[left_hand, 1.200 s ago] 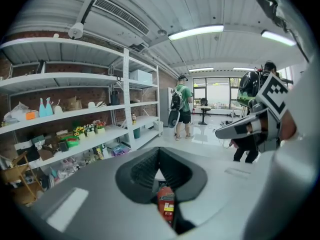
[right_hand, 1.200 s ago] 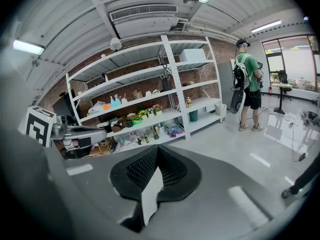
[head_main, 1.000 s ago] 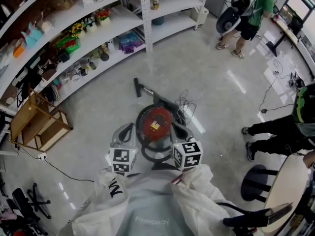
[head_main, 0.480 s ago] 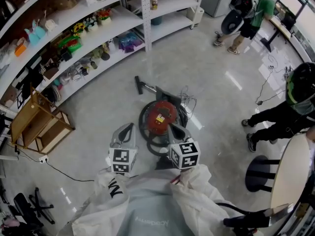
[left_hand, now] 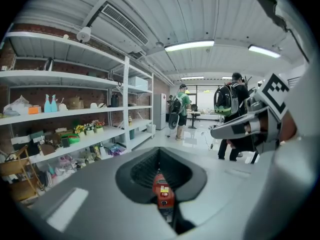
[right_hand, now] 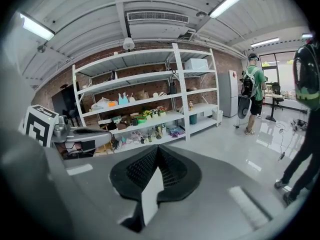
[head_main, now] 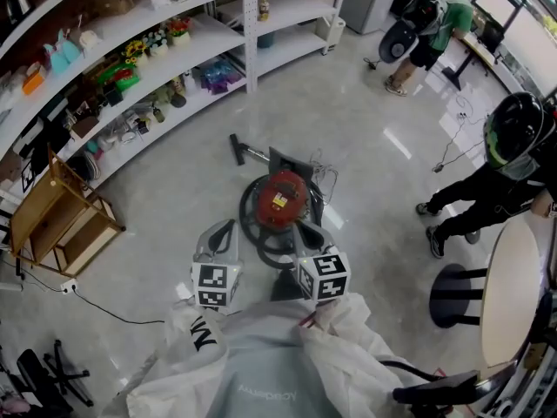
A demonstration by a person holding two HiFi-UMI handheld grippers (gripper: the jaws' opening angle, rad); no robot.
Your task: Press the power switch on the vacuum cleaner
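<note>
The left gripper (head_main: 224,226) and right gripper (head_main: 306,232) appear closed and empty, with the red vacuum cleaner (head_main: 280,200) just ahead of them.

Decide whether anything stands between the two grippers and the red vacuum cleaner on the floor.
Nothing separate does. The black hose of the vacuum cleaner loops along its near side, between its red body and the left gripper and right gripper, held above the floor.

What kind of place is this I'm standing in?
Probably a lab or workshop space: long white shelves of assorted household items, a red vacuum cleaner on the polished floor, and a person wearing a backpack.
</note>
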